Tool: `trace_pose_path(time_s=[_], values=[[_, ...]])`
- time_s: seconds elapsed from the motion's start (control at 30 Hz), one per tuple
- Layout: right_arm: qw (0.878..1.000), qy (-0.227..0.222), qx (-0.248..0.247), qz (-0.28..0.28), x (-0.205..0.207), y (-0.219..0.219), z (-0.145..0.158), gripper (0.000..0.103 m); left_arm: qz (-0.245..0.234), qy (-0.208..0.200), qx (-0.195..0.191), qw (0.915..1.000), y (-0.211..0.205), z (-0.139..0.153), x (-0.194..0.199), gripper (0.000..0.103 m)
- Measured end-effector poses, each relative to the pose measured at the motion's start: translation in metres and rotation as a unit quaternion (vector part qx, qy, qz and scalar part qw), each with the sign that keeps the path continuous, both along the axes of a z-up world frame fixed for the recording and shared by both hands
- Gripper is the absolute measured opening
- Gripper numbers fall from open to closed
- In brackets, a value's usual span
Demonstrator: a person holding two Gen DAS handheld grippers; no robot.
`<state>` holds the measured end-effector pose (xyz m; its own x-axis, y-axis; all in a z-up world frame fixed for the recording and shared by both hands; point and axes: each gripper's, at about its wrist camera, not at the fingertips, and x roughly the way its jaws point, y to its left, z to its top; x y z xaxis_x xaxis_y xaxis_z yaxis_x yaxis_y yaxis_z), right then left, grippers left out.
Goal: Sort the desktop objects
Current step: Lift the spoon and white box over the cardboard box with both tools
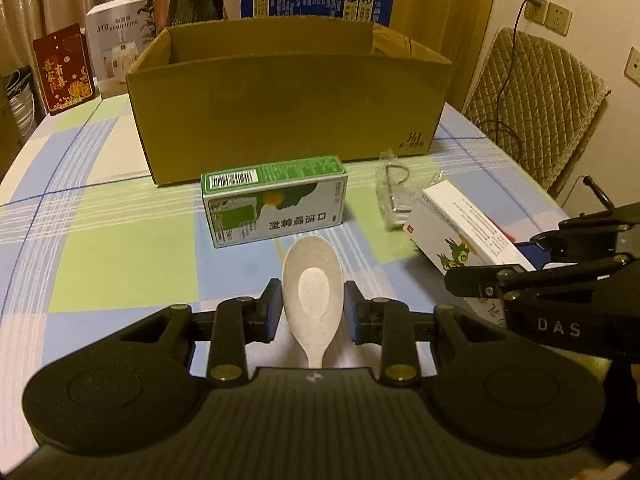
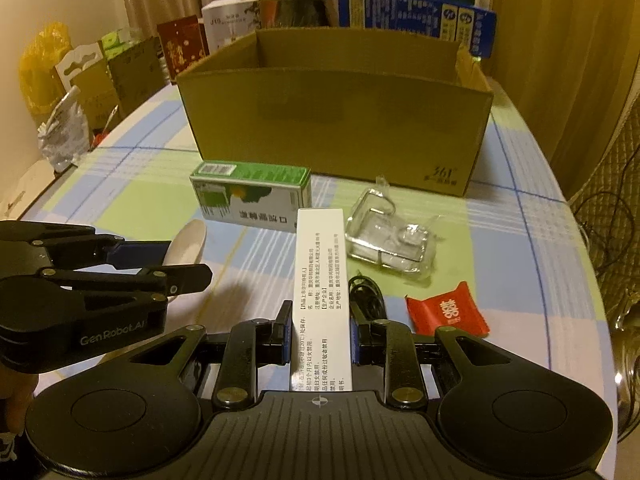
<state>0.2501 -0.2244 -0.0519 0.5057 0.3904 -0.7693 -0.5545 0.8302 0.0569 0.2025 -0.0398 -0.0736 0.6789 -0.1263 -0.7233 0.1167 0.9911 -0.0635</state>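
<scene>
My left gripper (image 1: 313, 307) is shut on a cream speckled spoon (image 1: 312, 284), bowl pointing forward, above the checked tablecloth. My right gripper (image 2: 320, 332) is shut on a long white medicine box (image 2: 320, 280) with black print; the same box shows in the left wrist view (image 1: 464, 228). The left gripper shows at the left of the right wrist view (image 2: 176, 264). A green and white medicine box (image 1: 274, 200) lies ahead of both grippers, also in the right wrist view (image 2: 252, 192). An open cardboard box (image 1: 288, 96) stands behind it, also in the right wrist view (image 2: 336, 120).
A clear plastic packet (image 2: 388, 240) lies right of the green box. A red sachet (image 2: 448, 312) and a black cable (image 2: 366, 296) lie near the right gripper. Cartons (image 1: 120, 40) stand at the table's back. A padded chair (image 1: 540, 100) stands on the right.
</scene>
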Motion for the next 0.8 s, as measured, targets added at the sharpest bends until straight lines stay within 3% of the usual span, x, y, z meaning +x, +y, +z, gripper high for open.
trace_pose_path(time_s=[0.8], values=[[0.999, -0.036, 0.022, -0.011, -0.015, -0.021, 0.048, 0.023, -0.009, -0.029, 0.012, 0.9995, -0.008, 0.061, -0.025, 0.027]])
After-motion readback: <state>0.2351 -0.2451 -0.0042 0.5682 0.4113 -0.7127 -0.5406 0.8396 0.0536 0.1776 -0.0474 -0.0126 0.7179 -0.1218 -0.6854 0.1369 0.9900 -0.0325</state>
